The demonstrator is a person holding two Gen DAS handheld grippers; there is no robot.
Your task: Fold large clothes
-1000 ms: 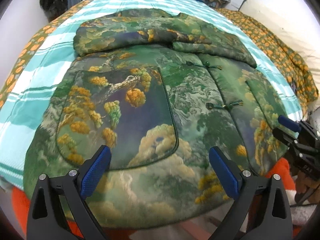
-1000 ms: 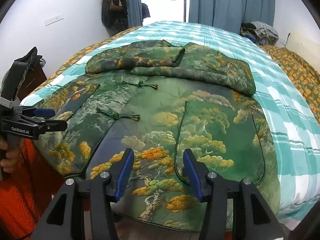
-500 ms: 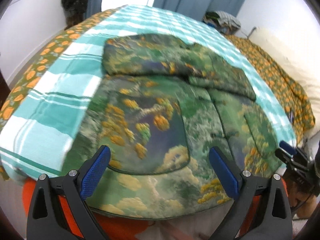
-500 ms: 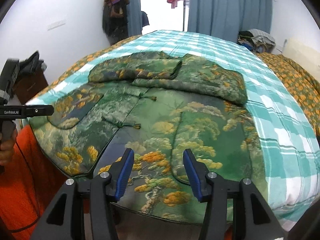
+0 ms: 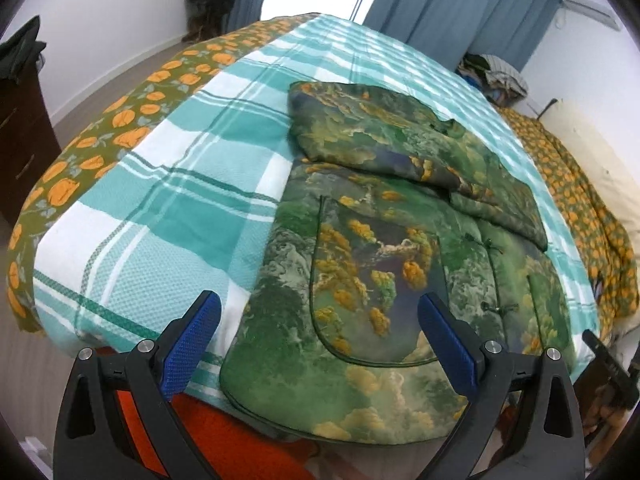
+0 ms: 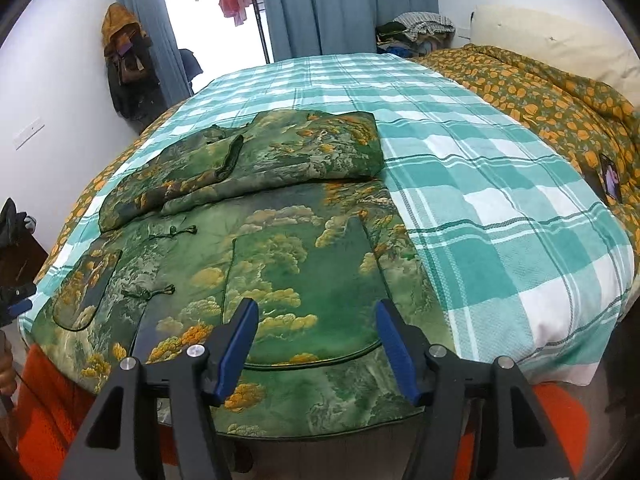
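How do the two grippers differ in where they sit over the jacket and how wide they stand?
The left gripper straddles the jacket side edge, one finger over the checked blanket; the right gripper has jacket under both fingers. The left looks spread wider than the right. Both are open, empty, at the hem end.

From my left wrist view the right gripper (image 5: 608, 364) is cut off at the frame's right edge, so I cannot tell how its jaws stand. In my right wrist view the left gripper (image 6: 14, 300) is clipped at the left edge, only a blue tip showing. The jacket (image 6: 280, 272) hem drops over the bed's near edge, partly hidden behind my own fingers (image 6: 236, 344).
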